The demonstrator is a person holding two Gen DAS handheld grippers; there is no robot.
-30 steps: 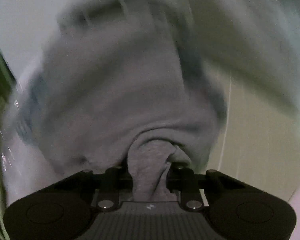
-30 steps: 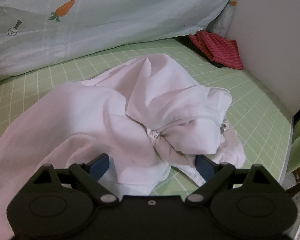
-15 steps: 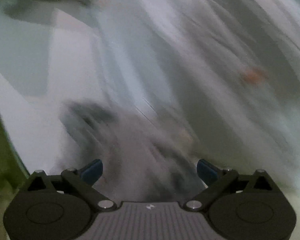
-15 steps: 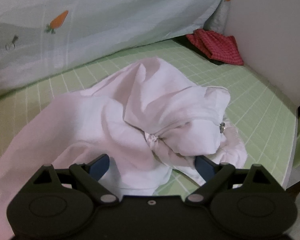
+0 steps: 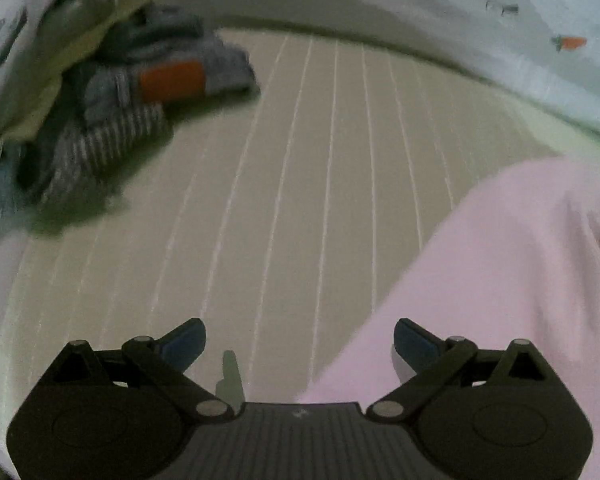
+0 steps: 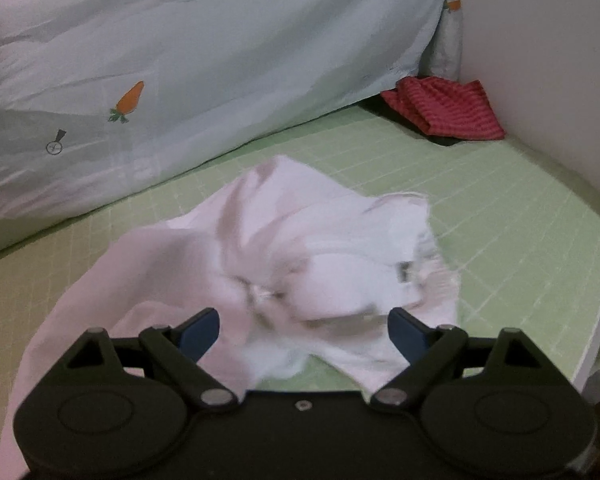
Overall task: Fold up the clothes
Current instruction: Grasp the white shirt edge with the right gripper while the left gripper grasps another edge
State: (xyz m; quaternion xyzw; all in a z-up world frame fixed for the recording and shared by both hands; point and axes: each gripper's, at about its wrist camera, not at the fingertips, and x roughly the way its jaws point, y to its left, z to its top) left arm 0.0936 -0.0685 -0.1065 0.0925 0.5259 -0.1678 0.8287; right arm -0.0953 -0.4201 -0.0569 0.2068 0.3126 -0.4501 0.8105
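The left tongs [image 5: 300,340], clamped a second ago on a bunched grey garment, stand spread wide and empty over the green gridded mat [image 5: 300,184] — the grey piece is gone from them, apparently dropped towards the heap of folded clothes [image 5: 140,92] at the mat's far left. They point down beside the edge of the crumpled pale pink garment [image 6: 284,264], which lies in the middle of the mat. The right tongs [image 6: 304,332] hover wide open above its rumpled centre, gripping nothing — the pink piece looks next for folding.
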